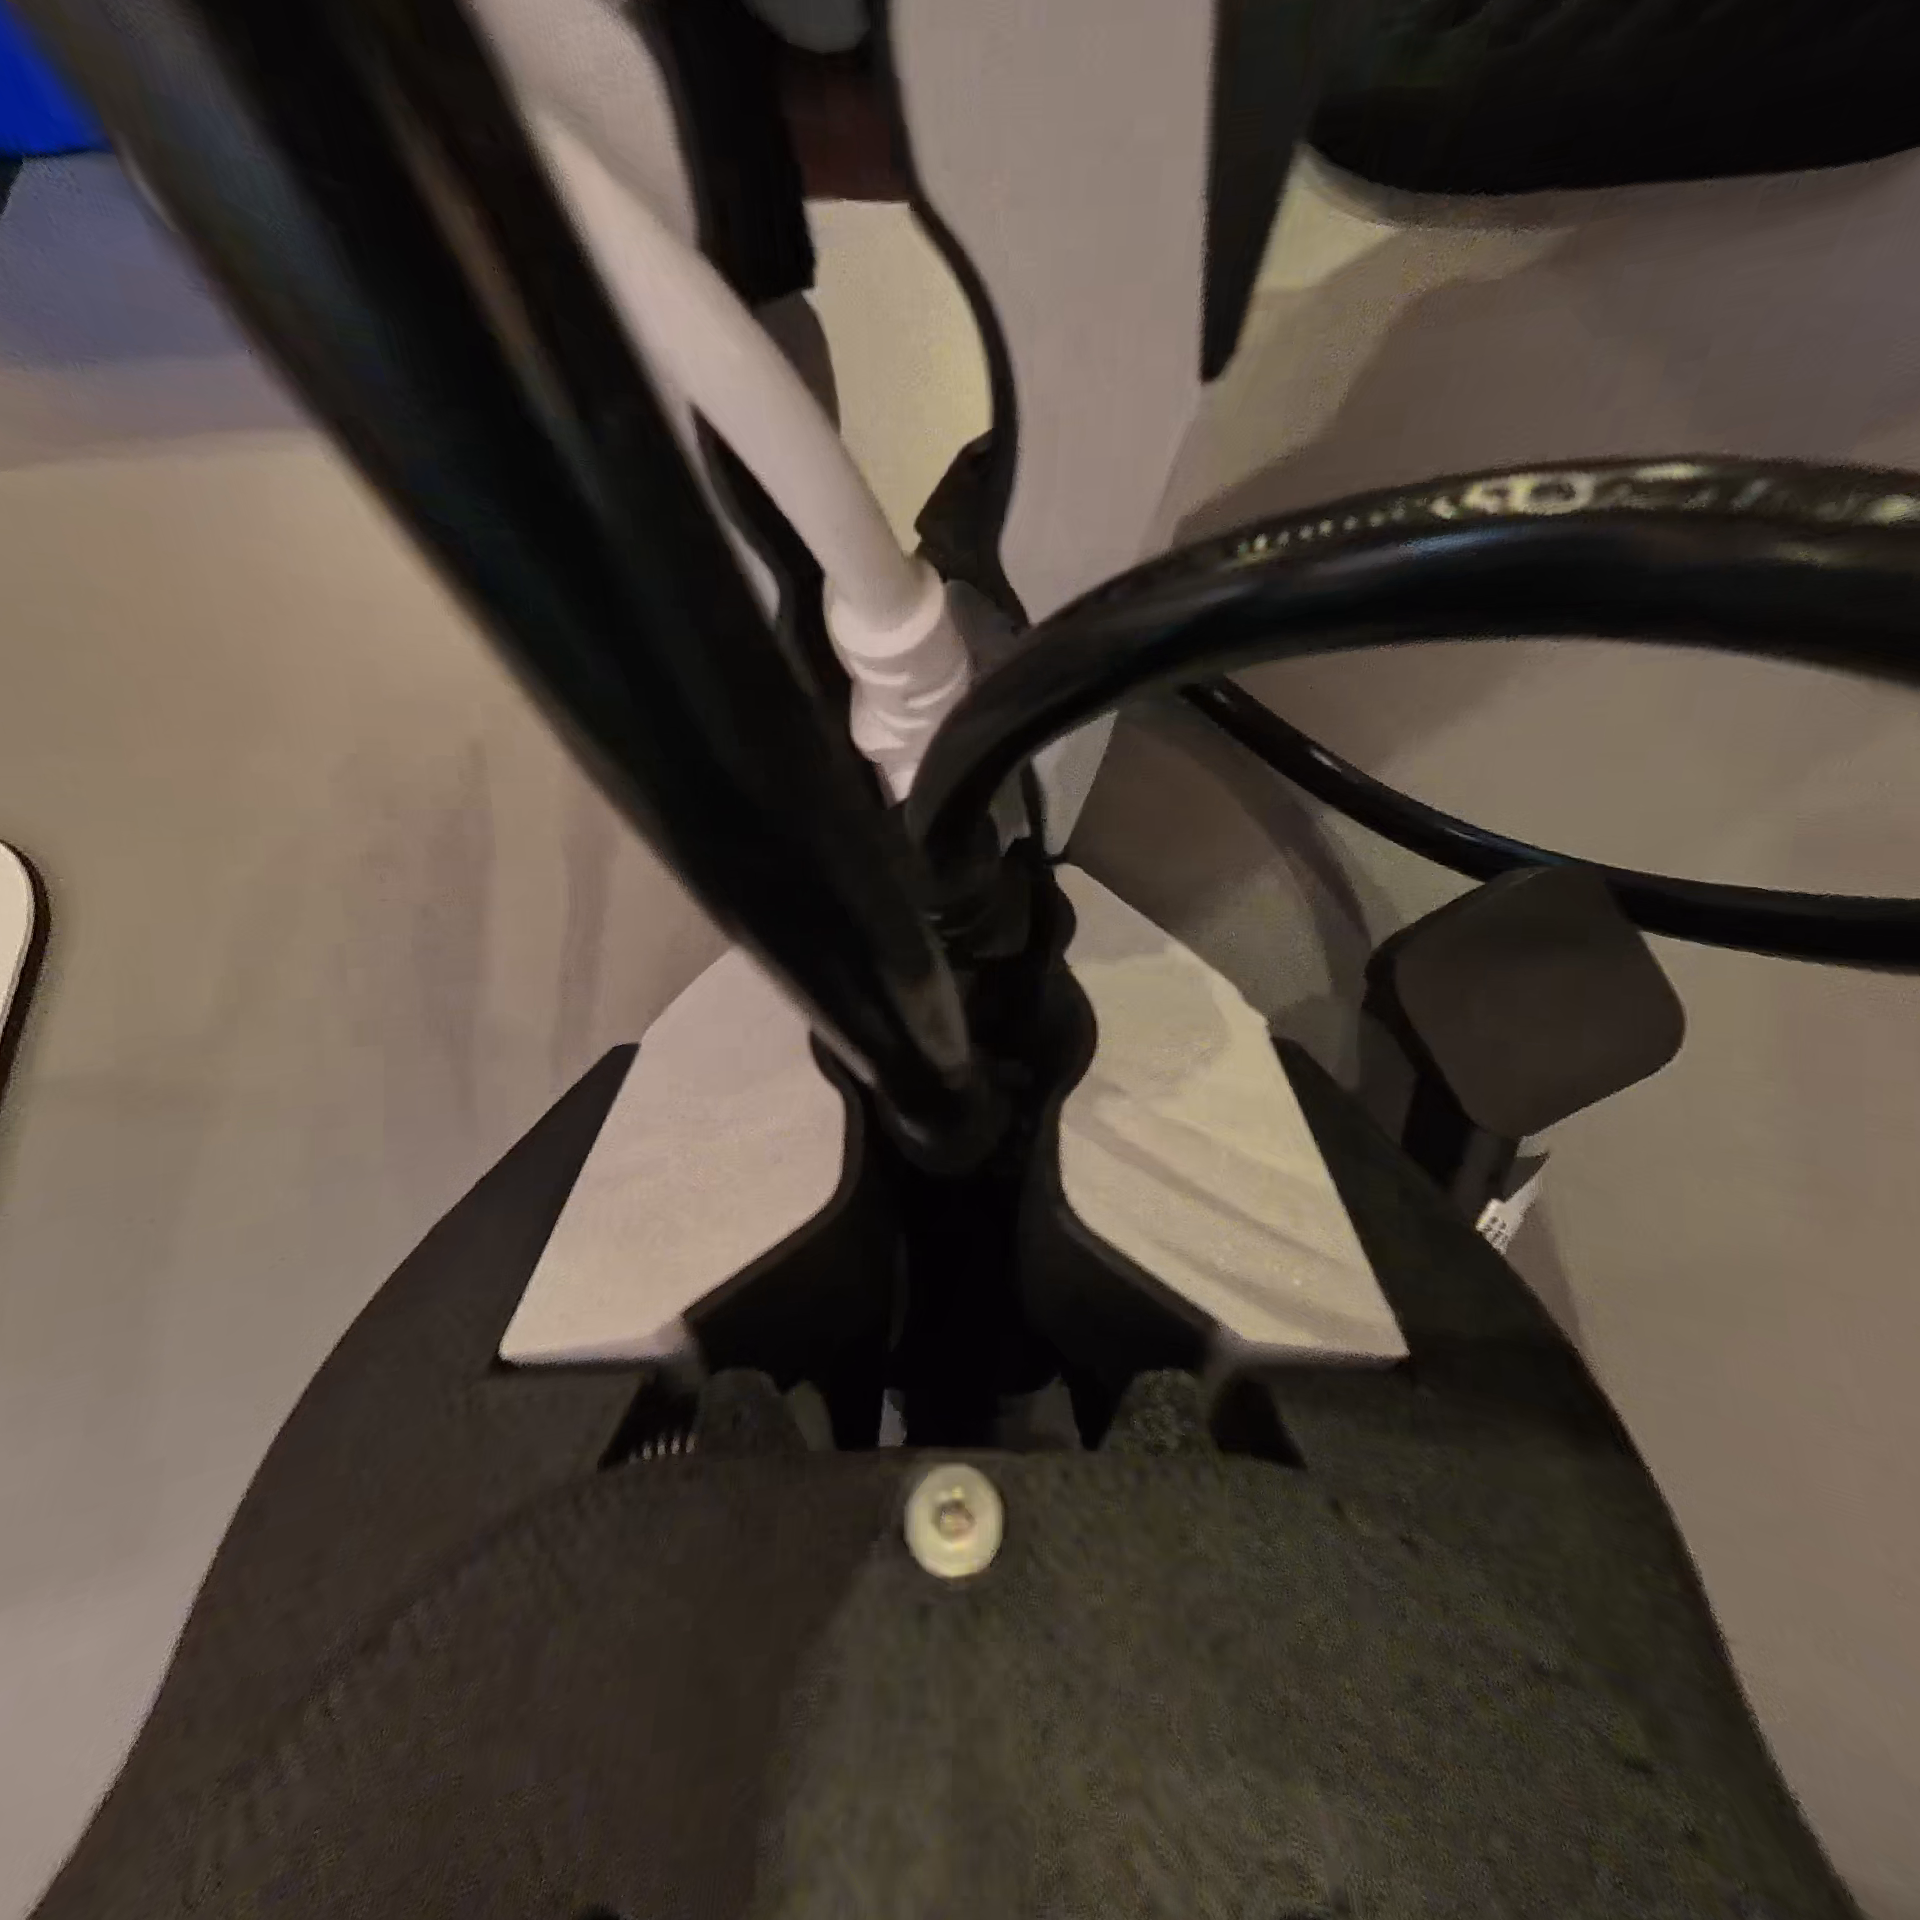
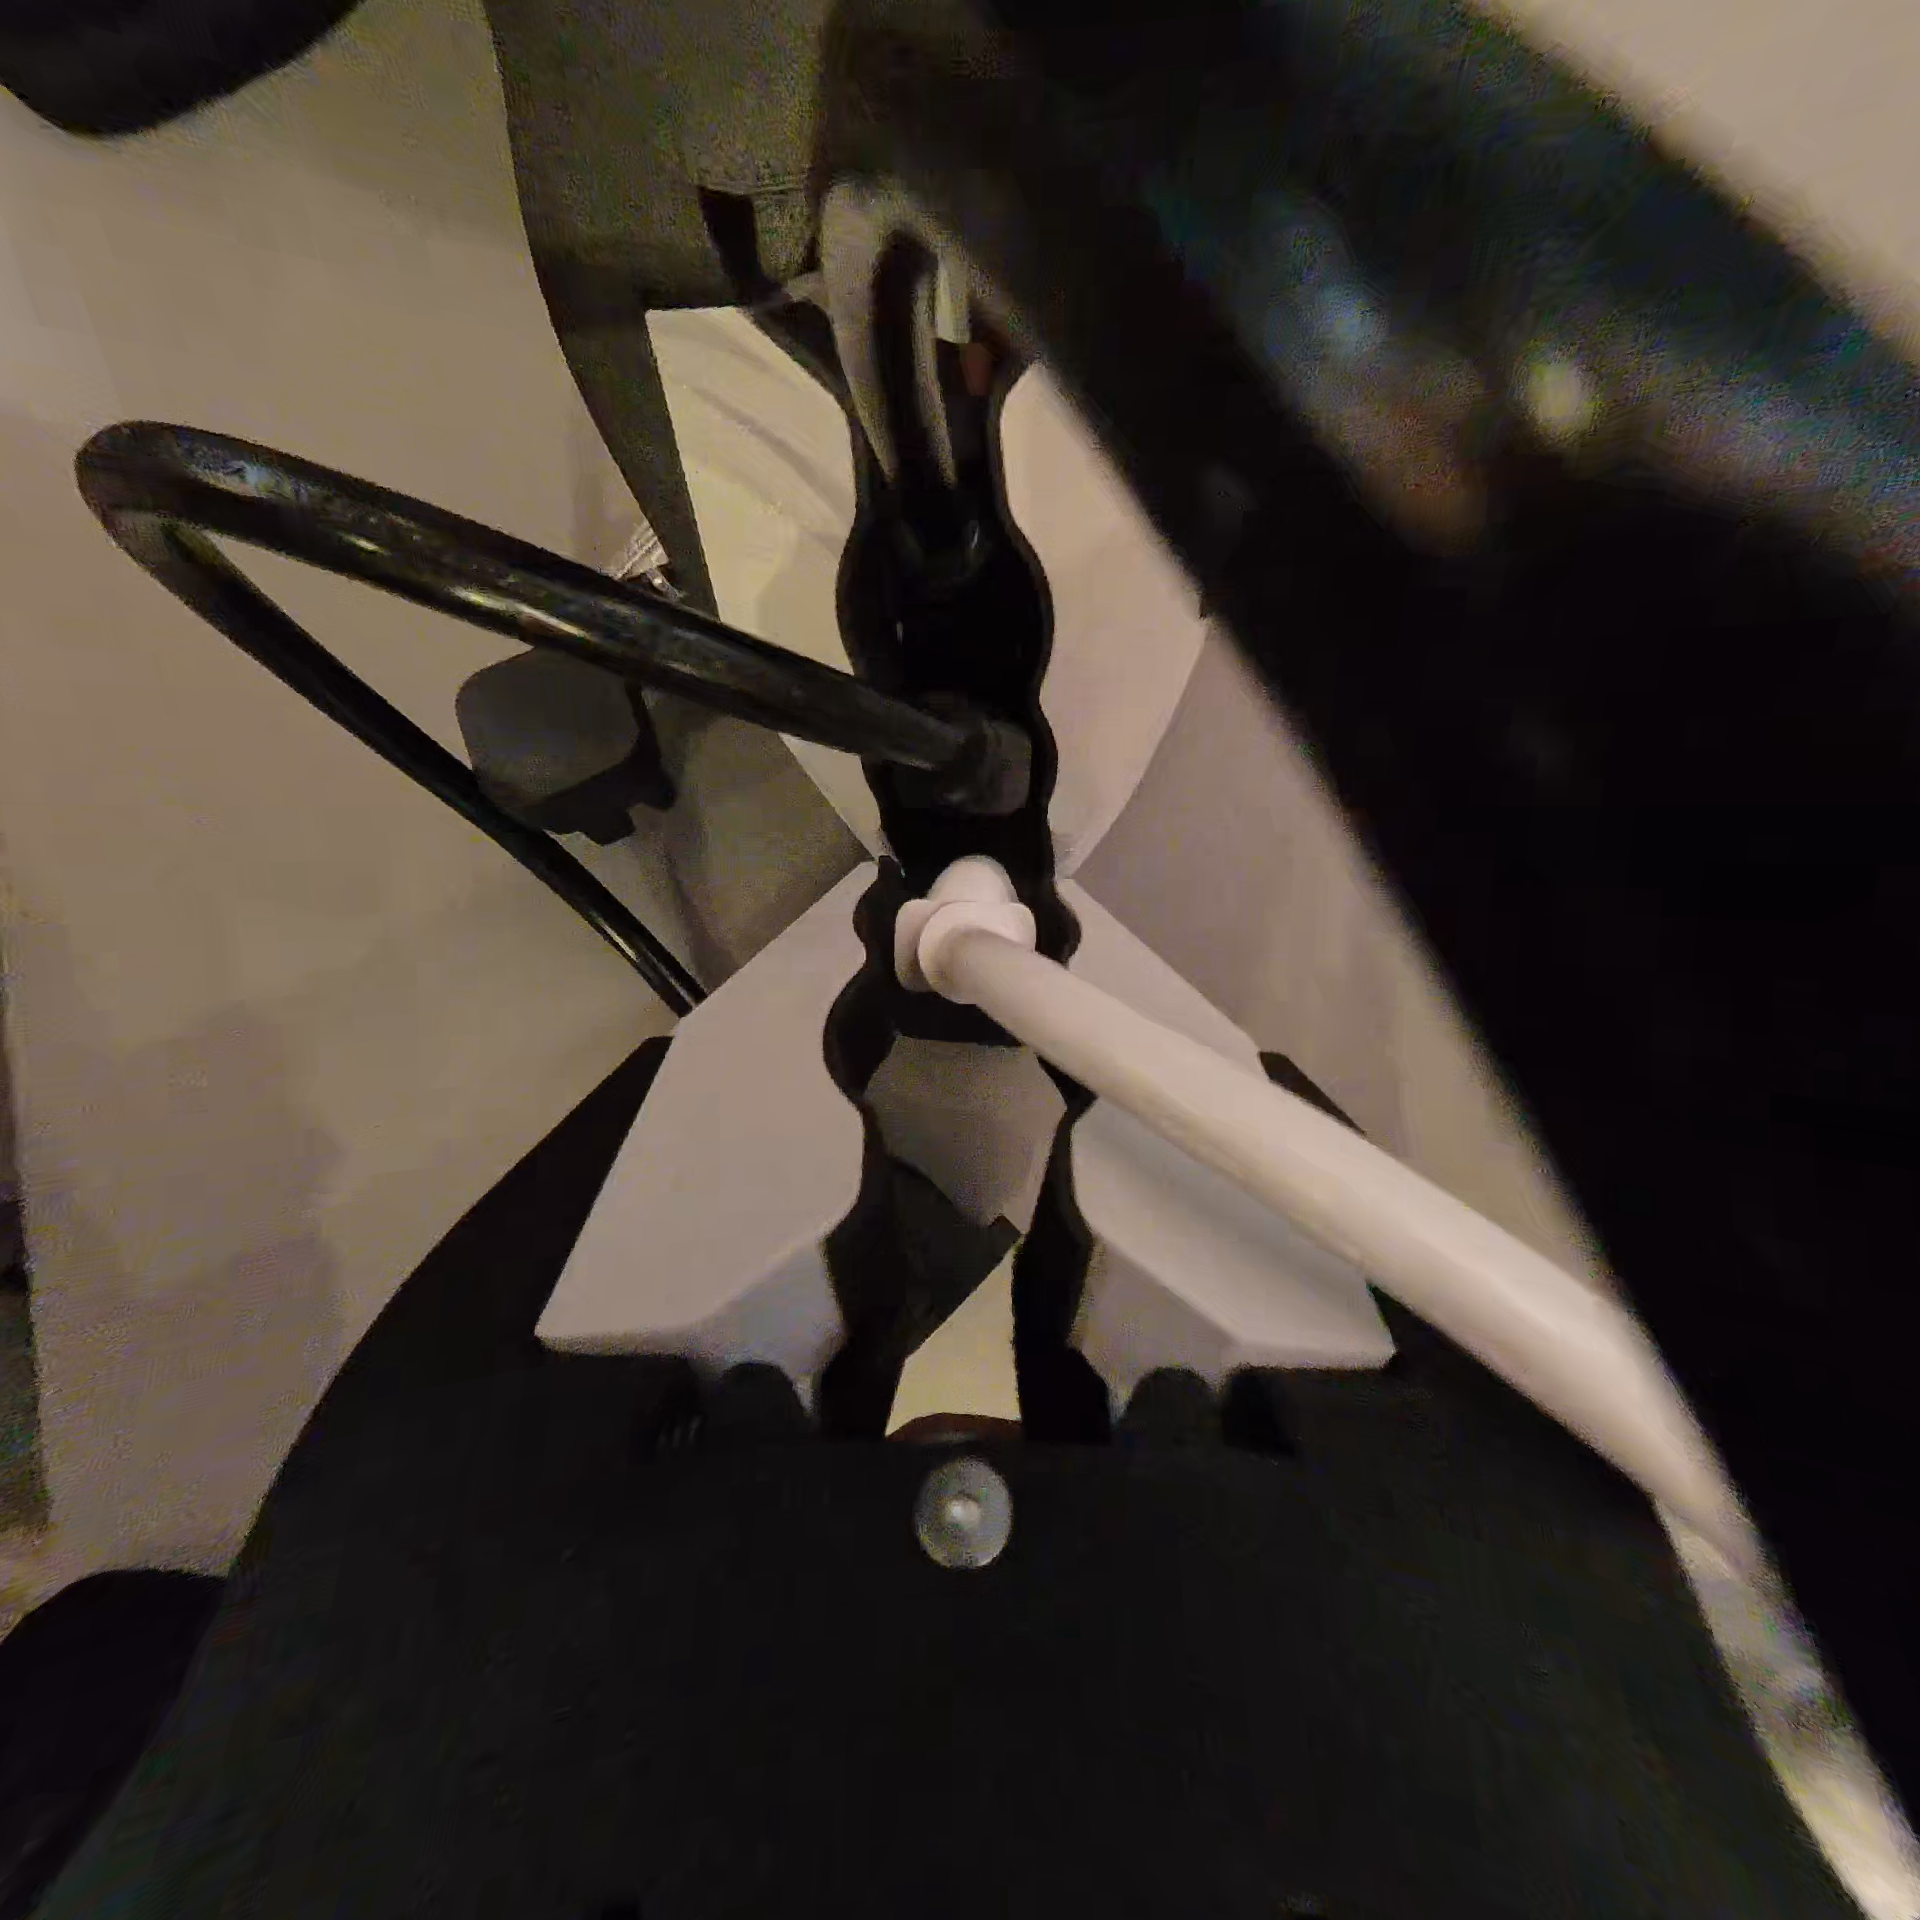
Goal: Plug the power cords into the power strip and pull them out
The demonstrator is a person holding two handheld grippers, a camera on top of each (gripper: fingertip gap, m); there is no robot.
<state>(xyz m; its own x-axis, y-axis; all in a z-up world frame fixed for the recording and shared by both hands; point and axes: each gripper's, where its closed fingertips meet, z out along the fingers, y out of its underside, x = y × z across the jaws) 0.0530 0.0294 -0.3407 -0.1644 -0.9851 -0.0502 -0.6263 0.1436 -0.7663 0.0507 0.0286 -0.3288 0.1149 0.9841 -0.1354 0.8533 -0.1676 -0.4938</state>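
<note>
Left gripper (image 1: 961,1081) clamped on black cord (image 1: 1351,566), right gripper (image 2: 951,935) pinching white cord (image 2: 1247,1132) — beige surface (image 1: 260,831) beneath.

From my left wrist feed I see a pale grey tabletop (image 1: 260,831), slightly creased like cloth. A black plug (image 1: 1527,1013) sits on it, off to the right in that view, with a thin black cord (image 1: 1455,842) running along the surface past it. Something white with a rounded corner (image 1: 12,935) lies flat at the left border of the feed; I cannot tell what it is. No tabletop edge shows in either feed. On the right wrist feed the same surface (image 2: 260,1039) carries the plug (image 2: 551,738), and the thin cord (image 2: 436,769) trails across the cloth beside it.
</note>
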